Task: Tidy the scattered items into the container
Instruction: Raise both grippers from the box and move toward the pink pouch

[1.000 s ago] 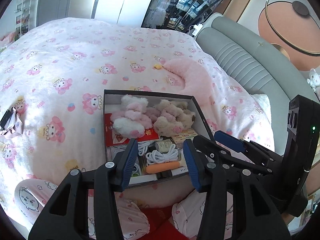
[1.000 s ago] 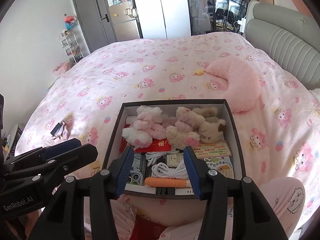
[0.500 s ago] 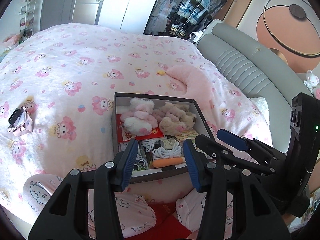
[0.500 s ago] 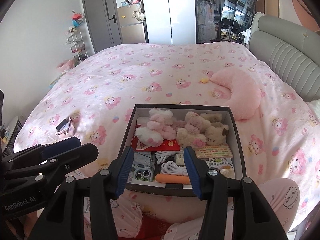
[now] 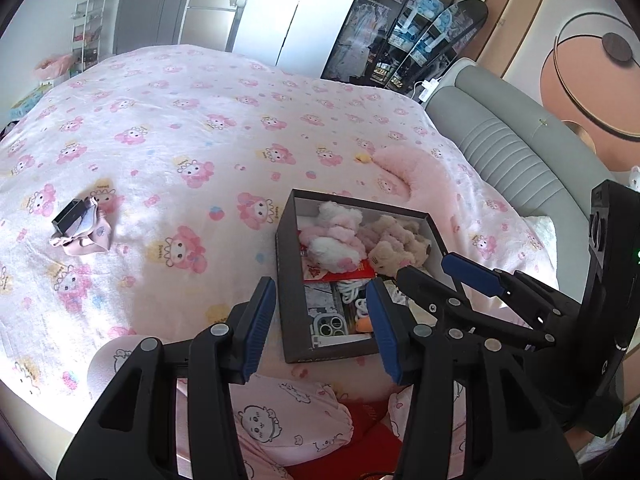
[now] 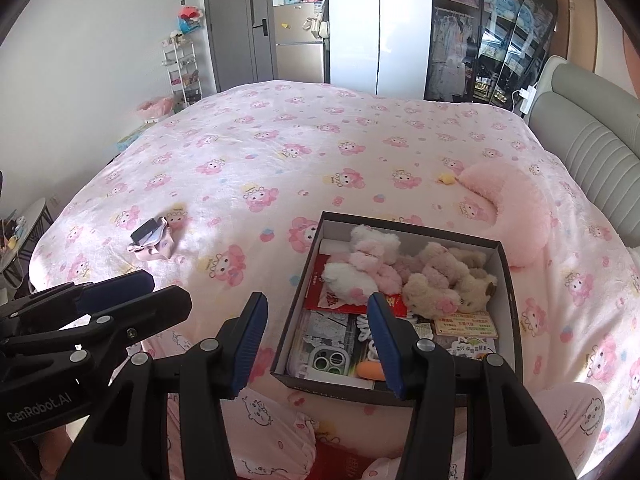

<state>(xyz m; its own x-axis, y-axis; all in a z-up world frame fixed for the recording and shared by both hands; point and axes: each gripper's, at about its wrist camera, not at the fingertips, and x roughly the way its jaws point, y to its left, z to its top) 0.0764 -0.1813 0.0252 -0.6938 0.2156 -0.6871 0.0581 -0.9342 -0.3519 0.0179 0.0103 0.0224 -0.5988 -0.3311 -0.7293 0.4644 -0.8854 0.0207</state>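
Both claws hang with jaws apart and nothing between them: the left claw (image 5: 320, 320) and the right claw (image 6: 316, 336) above the near edge of the bed (image 6: 304, 160). A box (image 6: 505, 276) of plush toys (image 6: 372, 260) sits near that edge. A small pink pouch (image 6: 152, 242) lies toward the bed's left edge, well apart from the box.

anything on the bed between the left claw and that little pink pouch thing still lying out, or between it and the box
Nothing visible. Only bare blanket lies between the open, empty left claw and the pink pouch, with its black item on top, and between the pouch and the open box. The pink pillow sits beyond the box.
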